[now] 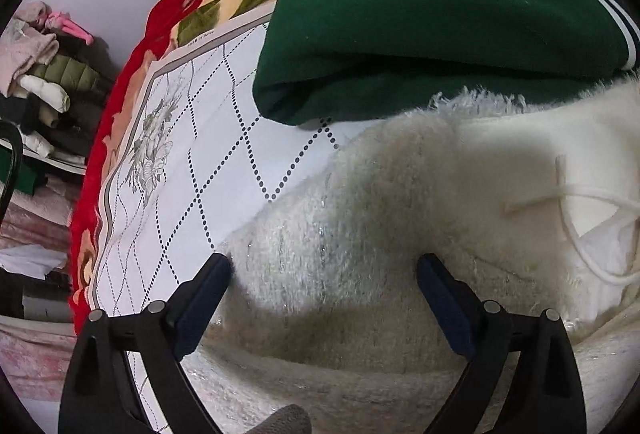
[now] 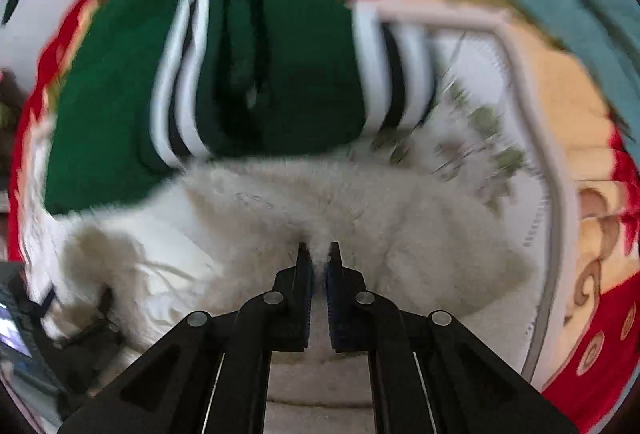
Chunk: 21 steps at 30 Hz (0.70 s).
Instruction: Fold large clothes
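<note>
Ahead of fingers: green garment (image 1: 420,6) with white stripes, folded, on the bed sheet (image 1: 208,138).
Left gripper (image 1: 324,270): spread wide, empty, over white fluffy garment (image 1: 360,202).
Right gripper (image 2: 319,254): nearly closed, pinching fluffy fabric.
Far left: clothes pile (image 1: 44,74).

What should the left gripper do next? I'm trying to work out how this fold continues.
Probably close the left gripper on the fluffy white garment. Its jaws stand wide open over the fabric, while the right gripper is already pinched shut on the same garment, so a second grip seems needed before lifting a fold.
</note>
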Tool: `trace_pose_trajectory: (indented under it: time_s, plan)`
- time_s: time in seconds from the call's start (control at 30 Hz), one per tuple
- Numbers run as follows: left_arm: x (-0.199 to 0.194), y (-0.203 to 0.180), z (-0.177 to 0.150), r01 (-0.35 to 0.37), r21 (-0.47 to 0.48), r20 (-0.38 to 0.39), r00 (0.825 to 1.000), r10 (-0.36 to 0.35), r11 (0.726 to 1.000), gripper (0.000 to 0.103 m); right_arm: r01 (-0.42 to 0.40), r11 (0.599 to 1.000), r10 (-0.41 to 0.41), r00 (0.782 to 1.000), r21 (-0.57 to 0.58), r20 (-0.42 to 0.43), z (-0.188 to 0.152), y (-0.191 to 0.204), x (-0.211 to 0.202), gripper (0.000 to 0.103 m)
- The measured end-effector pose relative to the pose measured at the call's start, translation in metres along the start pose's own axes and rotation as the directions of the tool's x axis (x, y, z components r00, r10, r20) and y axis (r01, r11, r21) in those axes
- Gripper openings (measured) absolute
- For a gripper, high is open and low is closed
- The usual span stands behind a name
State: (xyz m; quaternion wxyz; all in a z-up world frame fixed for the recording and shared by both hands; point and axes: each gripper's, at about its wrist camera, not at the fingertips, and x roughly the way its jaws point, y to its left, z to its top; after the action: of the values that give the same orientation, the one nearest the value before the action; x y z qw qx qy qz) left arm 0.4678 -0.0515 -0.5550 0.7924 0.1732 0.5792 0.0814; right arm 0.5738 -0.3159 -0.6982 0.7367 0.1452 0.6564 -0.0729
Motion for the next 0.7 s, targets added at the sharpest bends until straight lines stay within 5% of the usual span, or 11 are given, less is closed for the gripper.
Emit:
trace_pose_trajectory:
  time_s: [0.1,0.2,0.23,0.3,0.4,0.57,0.63,0.67,0.7]
  plan:
    - [-0.019,0.019,0.0,0.038,-0.079,0.023,0.999,-0.036,0.996,0.096,-0.052,0.997,0.056,0.995,0.052,-0.078,0.006,-0.005,-0.002,0.023]
    - [-0.044,0.055,-0.007,0.052,-0.208,0.065,0.997,-0.039,0.977,0.096,-0.162,0.982,0.163,0.987,0.097,-0.001,-0.003,-0.006,-0.048,0.052]
    - [-0.046,0.062,-0.01,0.041,-0.232,0.063,0.998,-0.027,0.972,0.096,-0.193,0.977,0.192,0.981,0.087,0.015,-0.005,-0.005,-0.058,0.053]
    - [-0.044,0.072,-0.014,0.024,-0.263,0.048,0.999,-0.012,0.965,0.096,-0.296,0.955,0.295,0.955,0.026,0.028,-0.014,0.014,-0.074,0.053]
    - [-0.022,0.071,-0.017,-0.017,-0.257,-0.018,1.0,0.013,0.966,0.096,-0.46,0.886,0.447,0.882,-0.065,-0.15,-0.019,0.066,-0.047,0.053]
    - [0.001,0.062,-0.019,-0.038,-0.219,-0.053,0.998,0.027,0.975,0.096,-0.447,0.89,0.368,0.821,-0.091,-0.436,-0.04,0.122,0.055,0.053]
    - [-0.001,0.063,-0.021,-0.033,-0.214,-0.043,0.999,0.024,0.976,0.096,-0.423,0.897,0.34,0.848,-0.131,-0.406,-0.039,0.13,0.058,0.042]
    - [-0.003,0.064,-0.021,-0.025,-0.216,-0.038,0.999,0.018,0.976,0.096,-0.411,0.9,0.331,0.864,-0.149,-0.379,-0.036,0.128,0.052,0.011]
    - [-0.005,0.065,-0.021,-0.019,-0.219,-0.032,0.999,0.012,0.975,0.096,-0.405,0.901,0.336,0.878,-0.156,-0.342,-0.034,0.131,0.042,0.009]
